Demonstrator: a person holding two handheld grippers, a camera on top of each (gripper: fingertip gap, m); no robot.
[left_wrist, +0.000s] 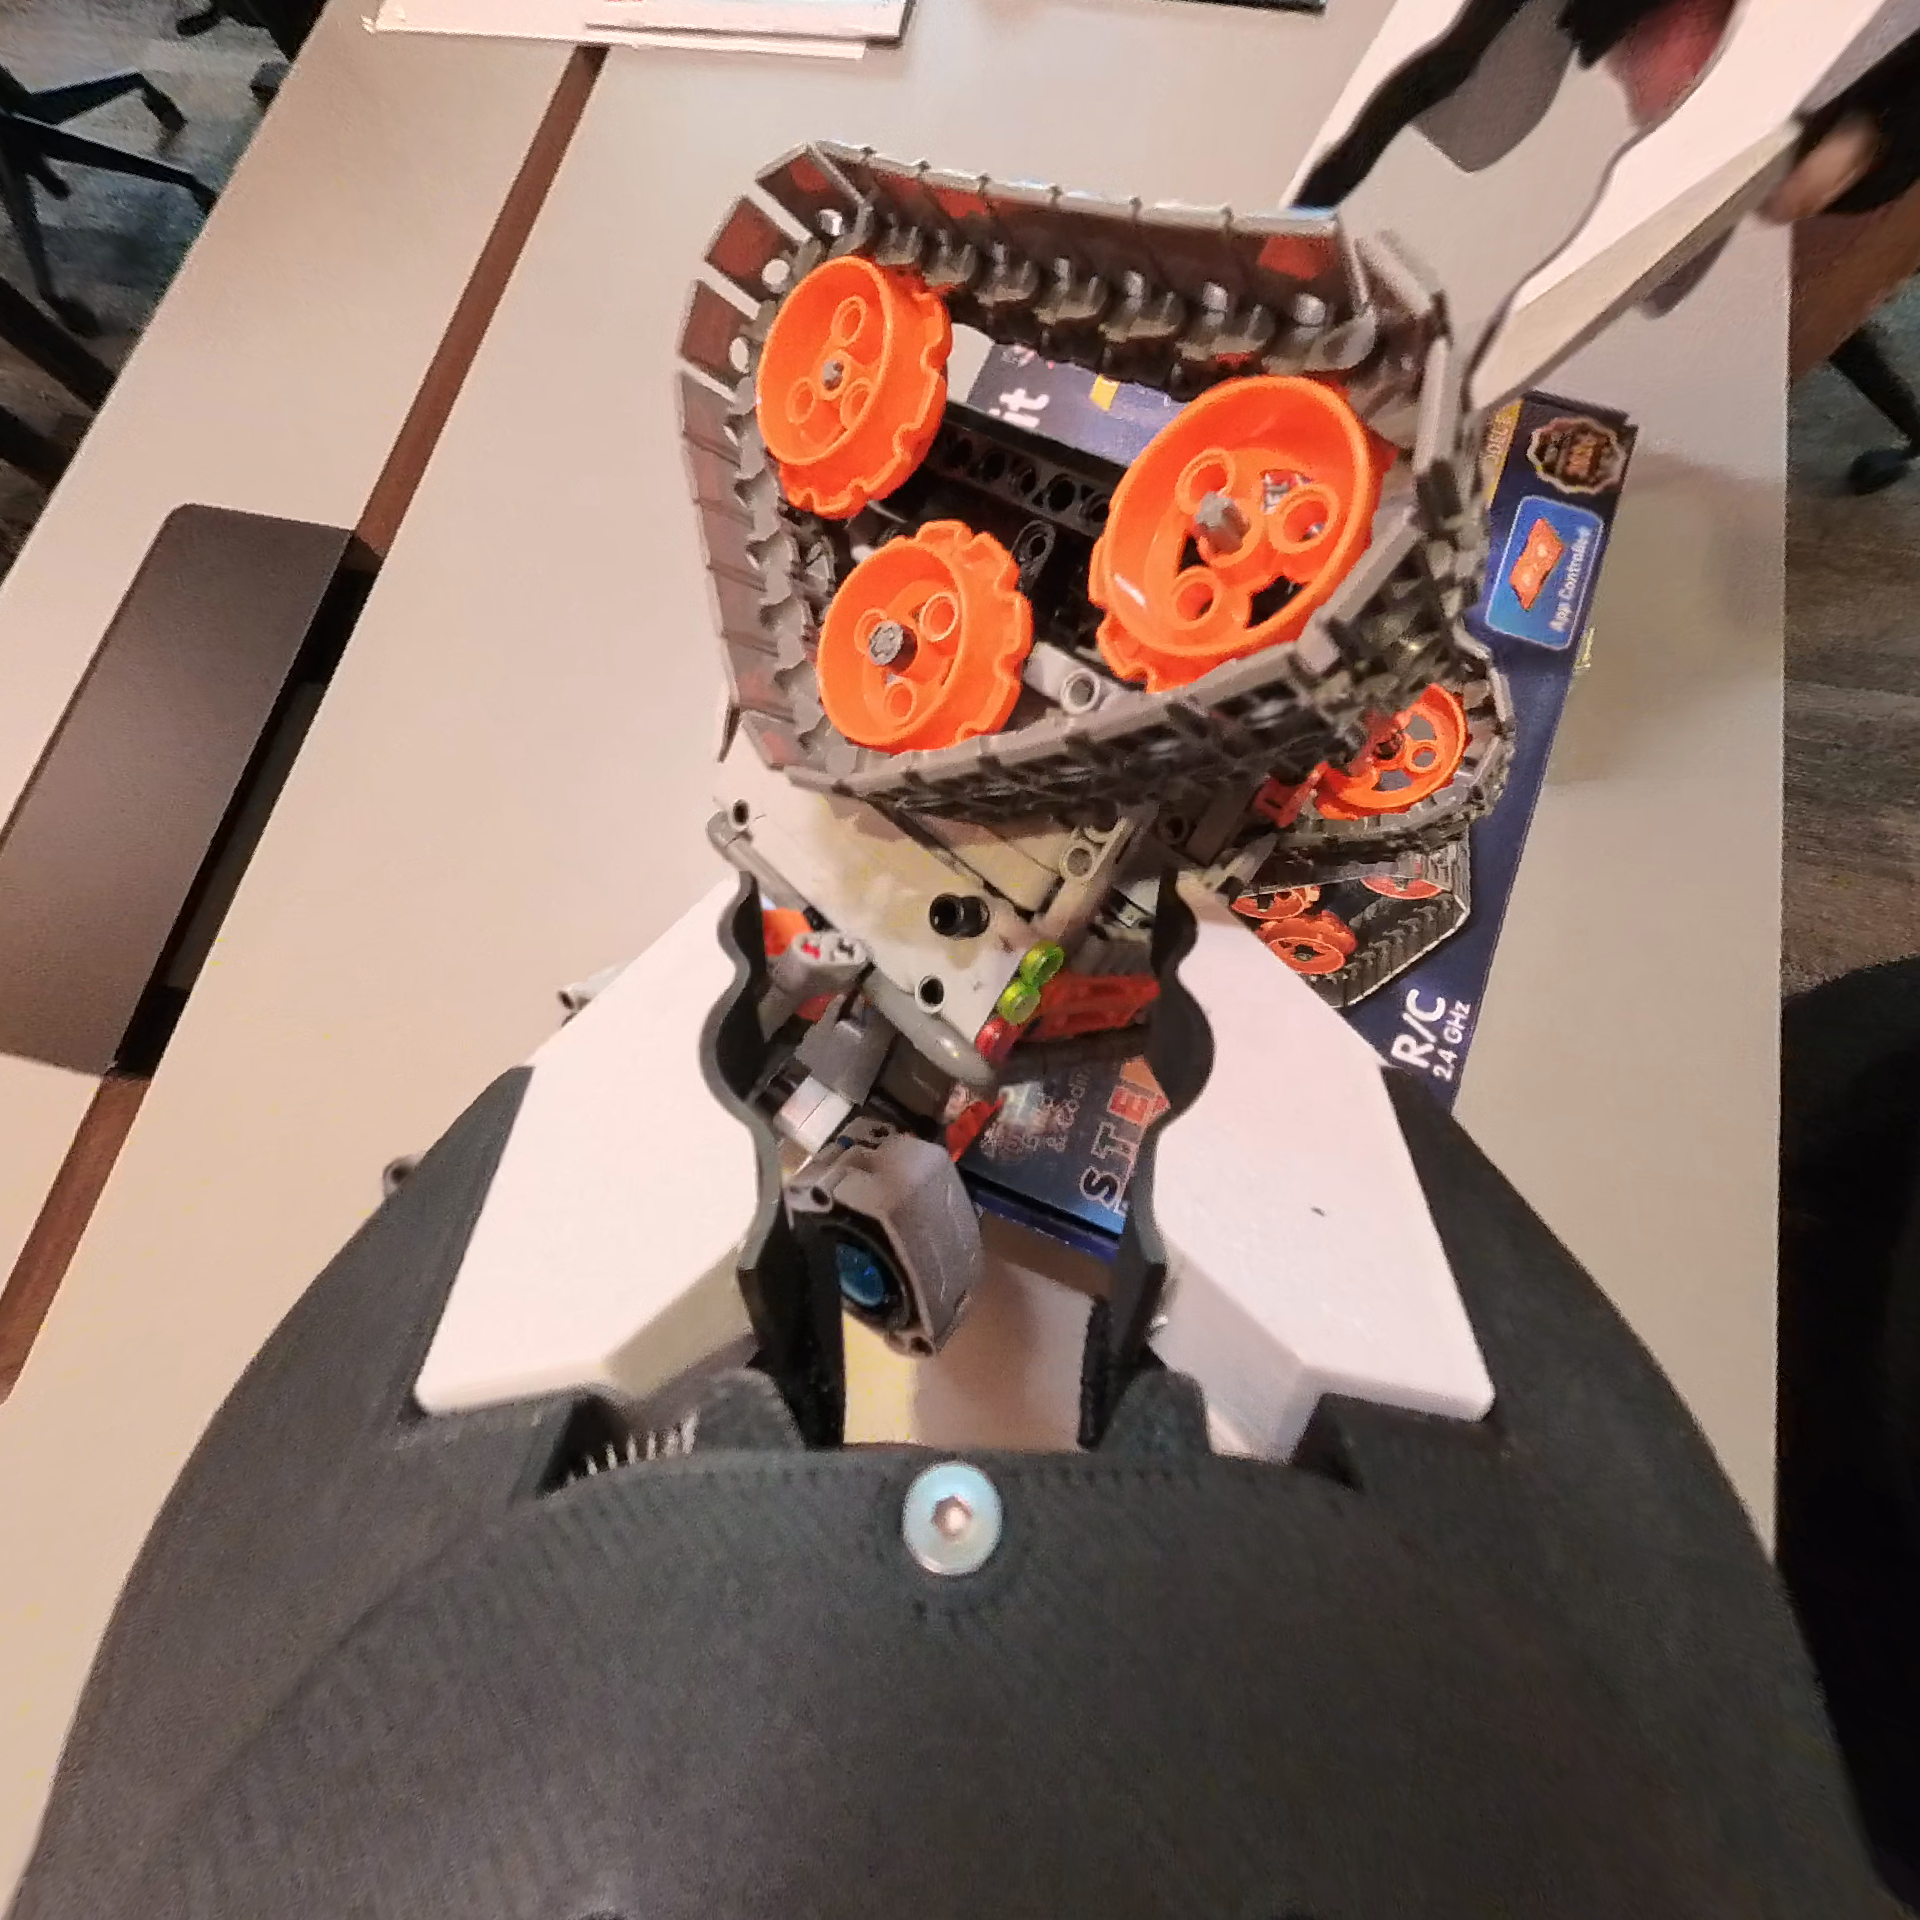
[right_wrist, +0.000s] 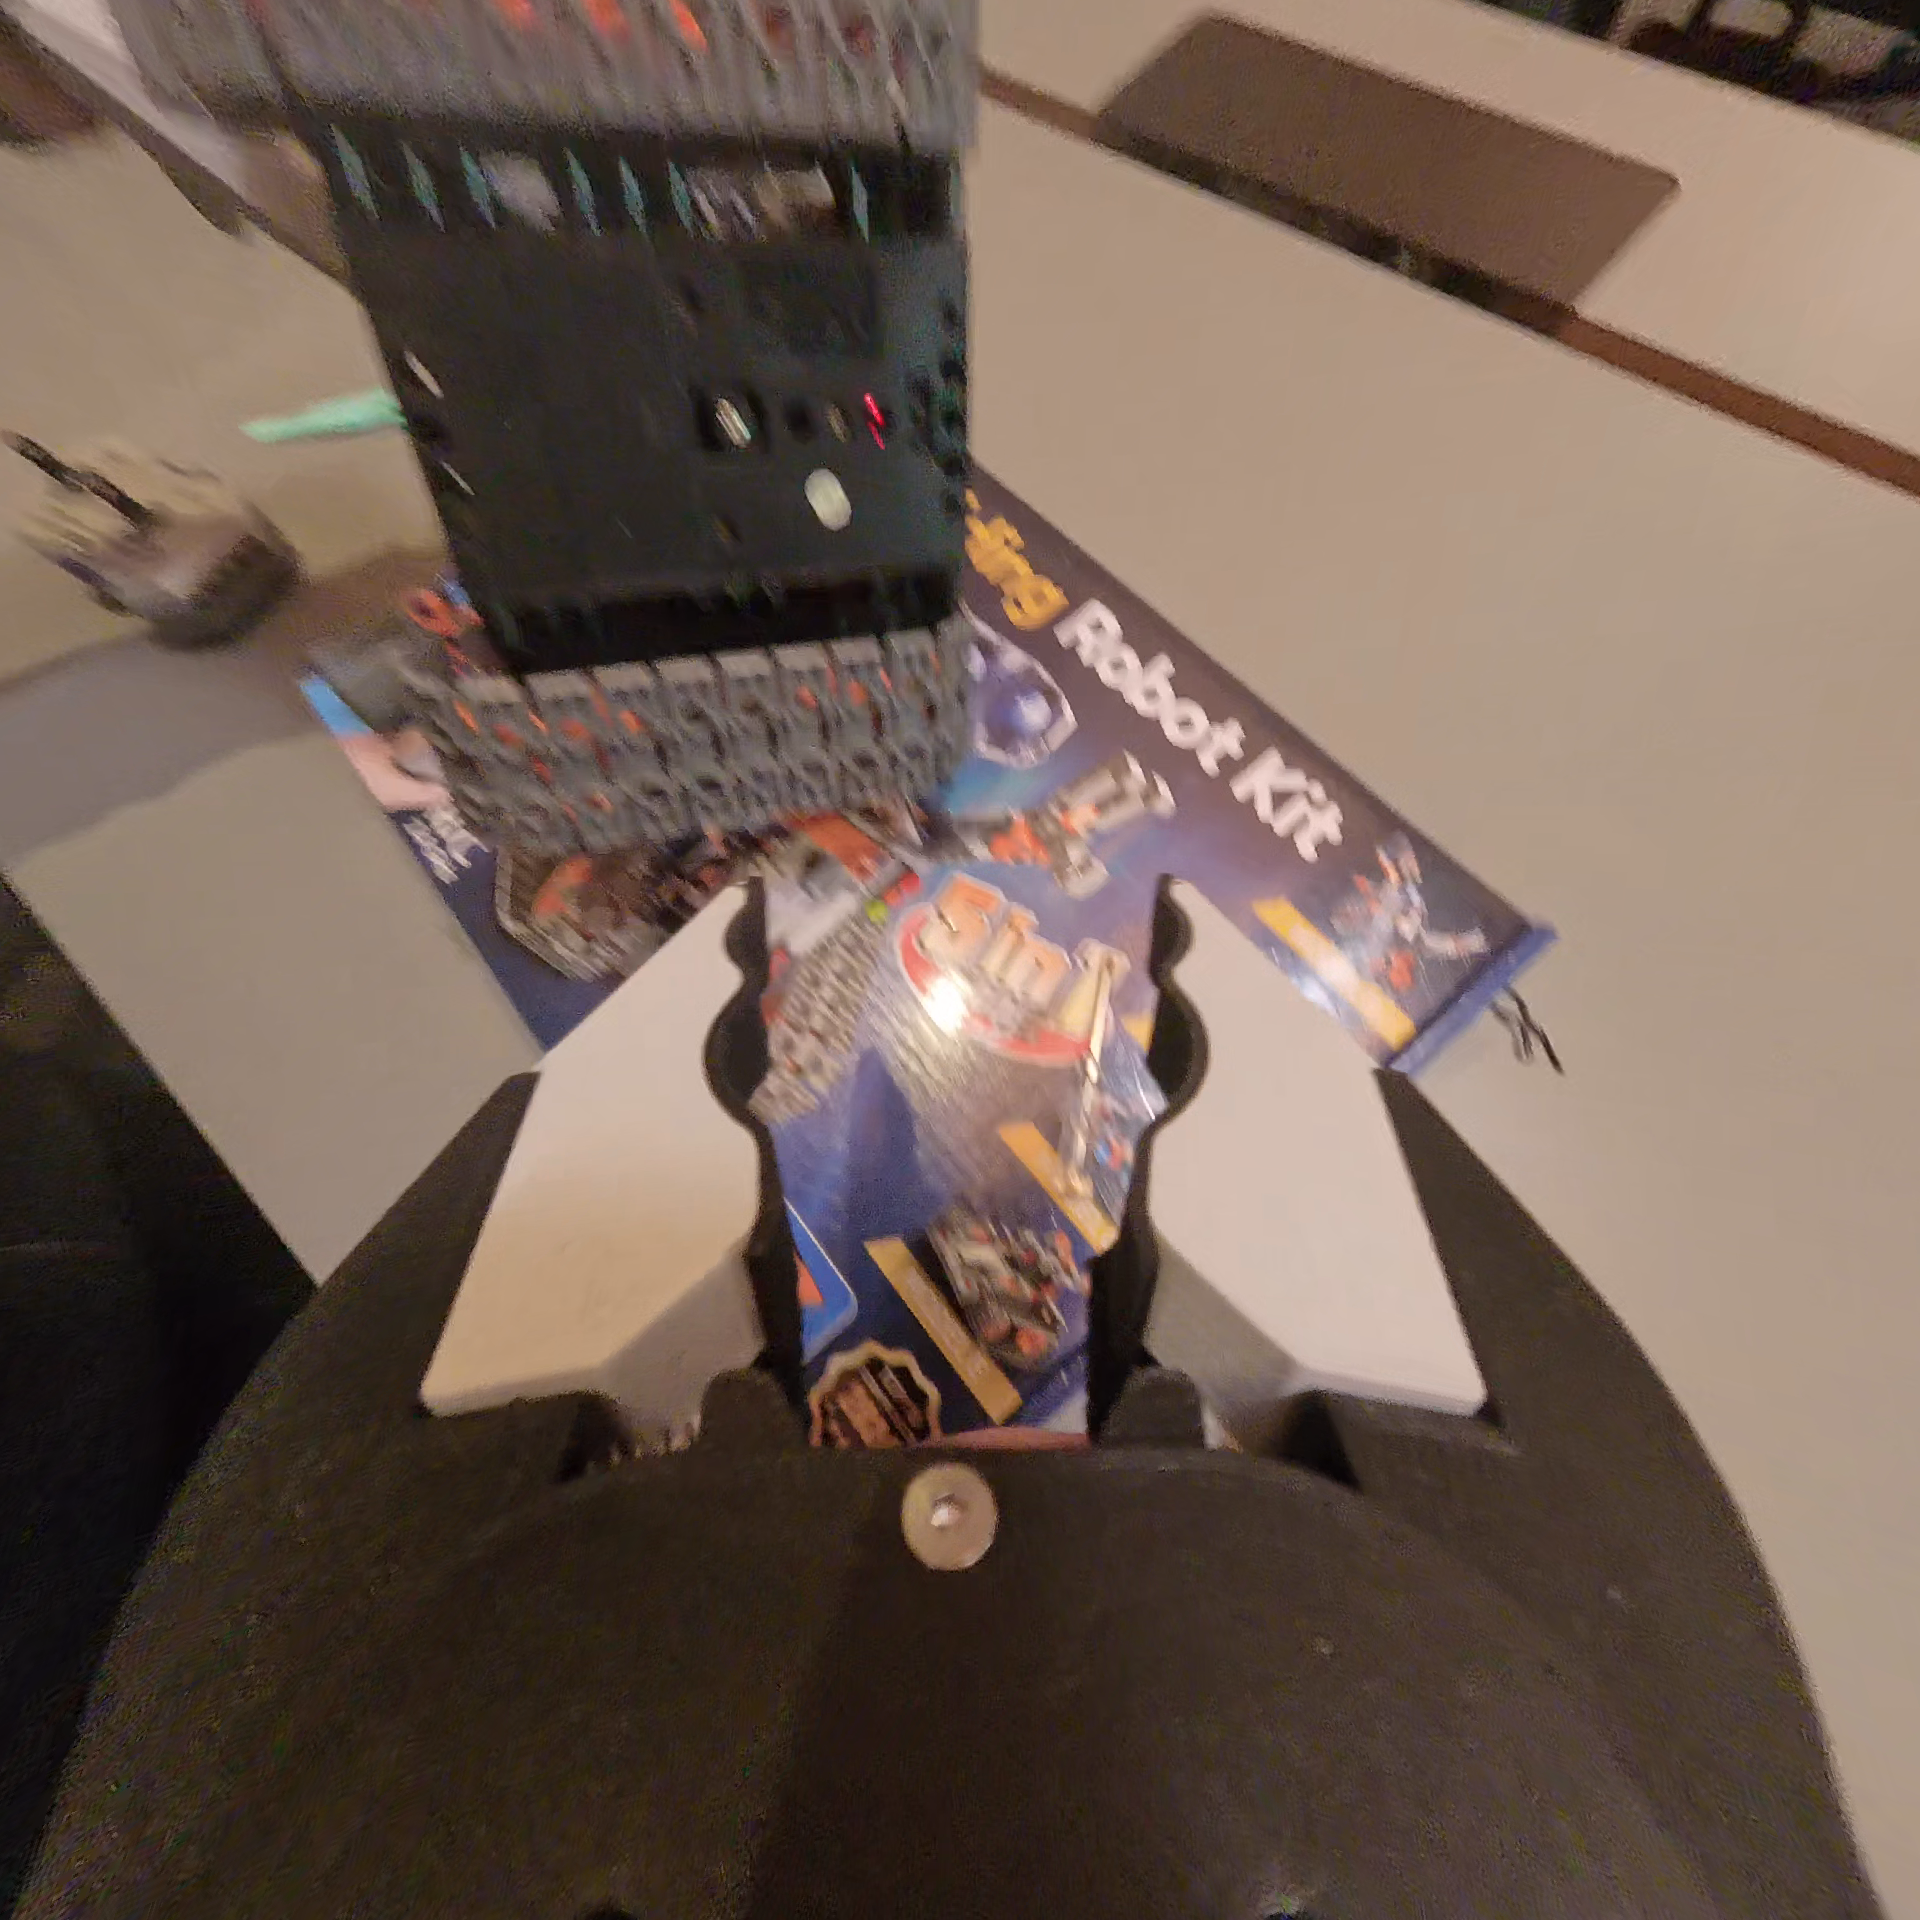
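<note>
**Tracked toy robot held above its box**

Left gripper (left_wrist: 956, 904): pinched on the tracked robot's (left_wrist: 1060, 499) grey lower frame, above the blue box (left_wrist: 1496, 790). Right gripper (right_wrist: 956, 904): spread, nothing held, seen over the box, just below the robot.

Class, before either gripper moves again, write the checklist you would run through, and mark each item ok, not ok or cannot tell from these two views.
1. Left gripper grips the tracked toy: ok. Its jaws are closed around the toy's grey and red lower parts.
2. Right gripper is free: ok. Its jaws are open with nothing between them.
3. Right gripper is clear of the toy: cannot tell. In the left wrist view one finger lies at the corner of the grey track; contact is unclear.
4. Toy is lifted off the blue box: cannot tell. Its far track looks close to the box.
5. Right wrist view is sharp: not ok. The toy is blurred there.
</note>
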